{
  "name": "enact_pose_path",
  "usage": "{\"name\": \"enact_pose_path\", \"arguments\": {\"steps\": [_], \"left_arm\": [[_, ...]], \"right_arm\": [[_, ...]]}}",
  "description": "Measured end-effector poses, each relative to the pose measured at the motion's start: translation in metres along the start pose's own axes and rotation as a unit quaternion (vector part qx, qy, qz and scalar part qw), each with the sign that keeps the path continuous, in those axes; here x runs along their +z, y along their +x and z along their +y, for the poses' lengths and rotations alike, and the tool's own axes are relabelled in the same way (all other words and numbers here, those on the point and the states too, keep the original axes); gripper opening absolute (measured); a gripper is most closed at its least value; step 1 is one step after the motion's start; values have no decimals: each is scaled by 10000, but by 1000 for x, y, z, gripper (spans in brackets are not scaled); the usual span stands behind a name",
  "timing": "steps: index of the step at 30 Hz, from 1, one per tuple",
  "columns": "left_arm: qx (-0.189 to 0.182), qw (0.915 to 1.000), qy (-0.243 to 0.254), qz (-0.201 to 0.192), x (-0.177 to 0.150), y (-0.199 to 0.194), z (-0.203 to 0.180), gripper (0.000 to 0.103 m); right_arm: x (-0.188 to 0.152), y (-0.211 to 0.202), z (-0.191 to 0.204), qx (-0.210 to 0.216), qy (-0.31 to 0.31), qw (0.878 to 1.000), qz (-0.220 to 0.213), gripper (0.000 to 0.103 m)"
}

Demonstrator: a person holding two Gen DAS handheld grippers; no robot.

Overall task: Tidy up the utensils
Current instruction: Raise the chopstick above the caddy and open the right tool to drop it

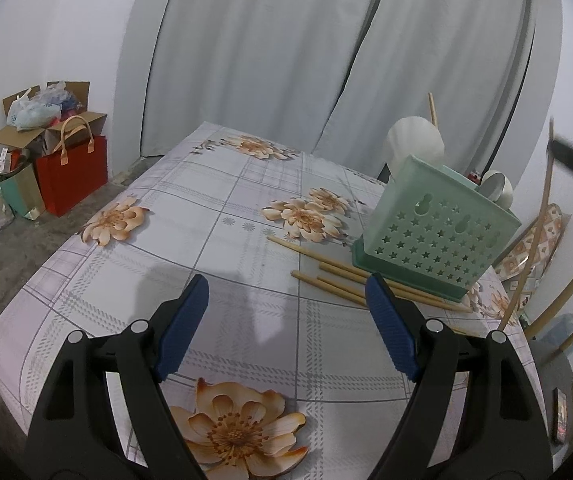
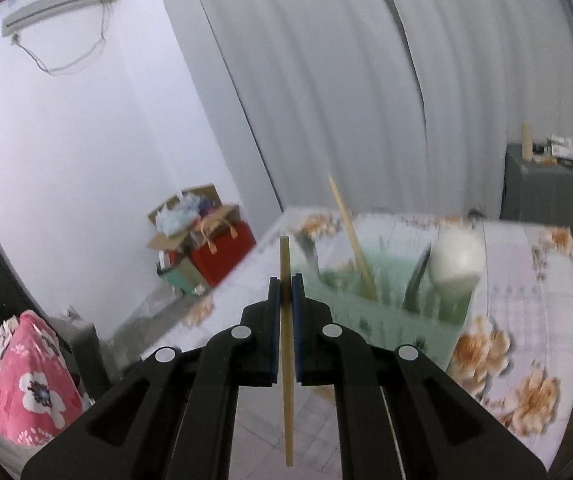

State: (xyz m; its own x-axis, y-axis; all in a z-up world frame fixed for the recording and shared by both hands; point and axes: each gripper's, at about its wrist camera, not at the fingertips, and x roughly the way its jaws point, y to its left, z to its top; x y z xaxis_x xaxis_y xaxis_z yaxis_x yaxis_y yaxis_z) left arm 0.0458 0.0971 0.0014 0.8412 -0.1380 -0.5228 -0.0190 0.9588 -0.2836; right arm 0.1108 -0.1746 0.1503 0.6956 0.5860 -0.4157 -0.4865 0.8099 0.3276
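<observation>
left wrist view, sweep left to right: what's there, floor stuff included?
teal gift bag → red gift bag → left gripper, open above the floral tablecloth → loose chopsticks → green utensil holder → patterned plate

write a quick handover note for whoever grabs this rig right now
Left gripper: open, empty, hovering over the floral tablecloth.
Right gripper: shut on one wooden chopstick, raised beside the pale green perforated plastic utensil caddy.
Done: one chopstick, a white ladle and metal utensils stand in the caddy.
Left: drop the held chopstick in, then collect the loose wooden chopsticks beside the caddy's base.
</observation>
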Motion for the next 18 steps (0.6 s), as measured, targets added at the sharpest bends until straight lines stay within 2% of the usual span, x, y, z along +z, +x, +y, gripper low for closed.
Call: {"name": "enact_pose_path", "arguments": {"steps": [4,10,18], "left_arm": [[13,10000,3,-42,0,-3,1,76],[40,10000,-63,-61,-1,-5,6,76],[49,9999,-107,-67,-1,-7,11,76]], "right_arm": [[36,-13,6,109,-151,9993,-333,6],[91,-25,12,32,-411,9958,-815,6],[128,-25,16,-568,-820,9876,-1216,6]]}}
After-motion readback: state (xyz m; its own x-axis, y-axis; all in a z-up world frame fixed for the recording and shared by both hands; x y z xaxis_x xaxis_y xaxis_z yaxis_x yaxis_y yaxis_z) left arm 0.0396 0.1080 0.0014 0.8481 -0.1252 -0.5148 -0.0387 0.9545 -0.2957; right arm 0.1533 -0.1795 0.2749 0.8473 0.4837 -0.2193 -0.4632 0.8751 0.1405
